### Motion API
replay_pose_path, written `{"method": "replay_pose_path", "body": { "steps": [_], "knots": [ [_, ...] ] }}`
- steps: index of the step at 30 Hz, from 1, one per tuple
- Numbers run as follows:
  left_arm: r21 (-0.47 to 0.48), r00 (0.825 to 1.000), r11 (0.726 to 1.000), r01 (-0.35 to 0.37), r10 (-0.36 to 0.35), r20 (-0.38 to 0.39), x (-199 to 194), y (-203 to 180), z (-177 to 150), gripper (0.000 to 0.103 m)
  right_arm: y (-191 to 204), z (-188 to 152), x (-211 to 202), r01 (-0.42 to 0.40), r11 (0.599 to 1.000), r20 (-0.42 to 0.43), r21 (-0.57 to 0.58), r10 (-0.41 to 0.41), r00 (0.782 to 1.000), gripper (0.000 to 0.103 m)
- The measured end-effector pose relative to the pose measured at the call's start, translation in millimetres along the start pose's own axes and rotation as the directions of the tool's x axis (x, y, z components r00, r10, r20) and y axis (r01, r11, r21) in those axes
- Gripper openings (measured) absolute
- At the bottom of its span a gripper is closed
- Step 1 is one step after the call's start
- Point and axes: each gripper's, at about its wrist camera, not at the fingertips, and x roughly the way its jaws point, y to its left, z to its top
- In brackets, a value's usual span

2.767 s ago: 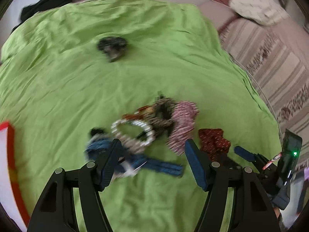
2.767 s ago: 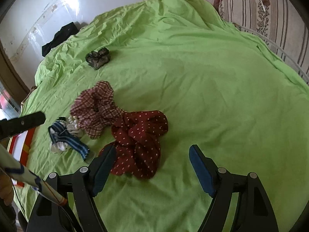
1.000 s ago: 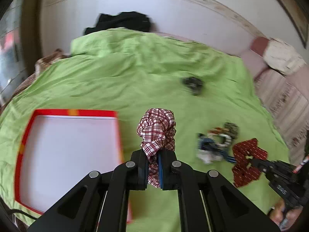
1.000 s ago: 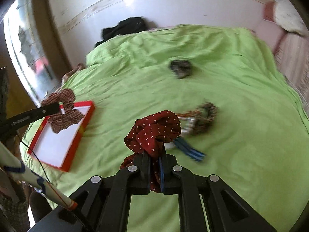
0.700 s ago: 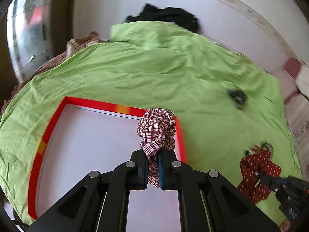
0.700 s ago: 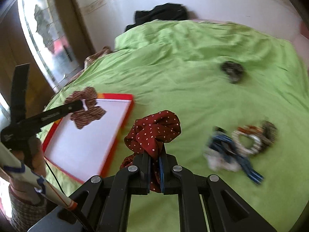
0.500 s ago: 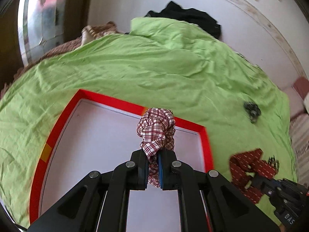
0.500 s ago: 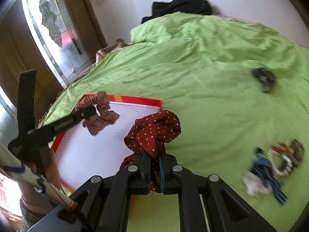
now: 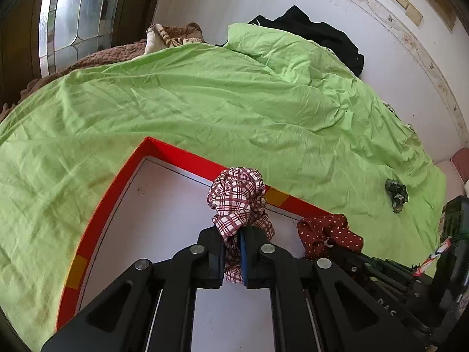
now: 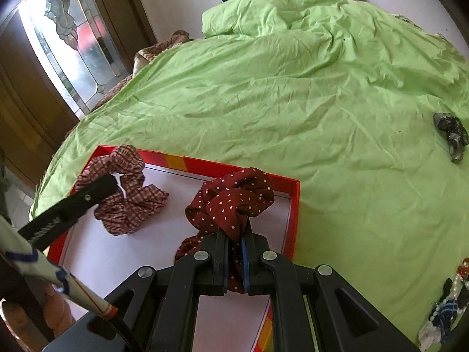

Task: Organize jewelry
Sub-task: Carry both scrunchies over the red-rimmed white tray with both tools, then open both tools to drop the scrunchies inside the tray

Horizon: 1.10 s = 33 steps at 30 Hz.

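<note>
**Two scrunchies held over the red-rimmed tray**

The left gripper (image 9: 233, 256) is clamped tight on the plaid scrunchie (image 9: 239, 198), which bunches up just ahead of the fingertips, above the white floor of the tray (image 9: 178, 155) near its far rim. The right gripper (image 10: 234, 259) is pinched shut on the dotted maroon scrunchie (image 10: 234, 198) (its loose end hangs below the fingers), over the tray's right part near the corner. The tray lies on the green bedsheet (image 10: 293, 88). A dark scrunchie (image 10: 451, 135) rests on the sheet well apart; a heap of beads and ribbon (image 10: 445, 308) sits at the right edge.
</note>
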Motion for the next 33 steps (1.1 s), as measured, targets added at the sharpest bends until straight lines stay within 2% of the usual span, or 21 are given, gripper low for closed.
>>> {"method": "replay_pose_path", "body": {
  "steps": [1, 3, 7, 13, 18, 27, 33],
  "knots": [
    [0.0, 1.0, 1.0, -0.005, 0.005, 0.001, 0.0, 0.3, -0.5, 0.008, 0.6, -1.0, 0.4, 0.001, 1.0, 0.0, 0.0, -0.001, 1.0, 0.009],
    [0.001, 1.0, 1.0, -0.013, 0.013, 0.011, -2.3, 0.3, -1.2, 0.01, 2.3, -2.5, -2.6, -0.002, 1.0, 0.001, -0.002, 0.002, 1.0, 0.017],
    [-0.015, 0.999, 1.0, 0.004, -0.003, 0.045, -14.8, 2.9, -3.4, 0.038, 7.8, -5.4, -15.7, 0.011, 1.0, 0.027, -0.025, -0.011, 1.0, 0.042],
    [-0.009, 0.994, 1.0, 0.017, -0.016, 0.106, -40.2, 0.4, -7.7, 0.043, 13.3, -11.8, -44.7, 0.022, 0.998, 0.071, -0.053, -0.018, 0.997, 0.057],
    [0.004, 0.99, 1.0, 0.012, -0.012, 0.138, -55.2, -7.8, -12.7, 0.049, 9.8, -22.8, -66.4, 0.008, 0.999, 0.081, -0.05, -0.004, 0.997, 0.059],
    [0.065, 0.984, 0.998, 0.019, -0.03, 0.175, -77.2, -36.2, -27.8, 0.052, -20.0, -52.0, -110.5, -0.01, 1.0, 0.101, 0.01, 0.009, 0.995, 0.062],
    [0.144, 0.982, 0.989, 0.036, -0.062, 0.179, -89.8, -67.6, -44.5, 0.053, -48.4, -81.4, -149.0, 0.044, 0.999, 0.146, 0.03, -0.048, 0.988, 0.064]
  ]
}}
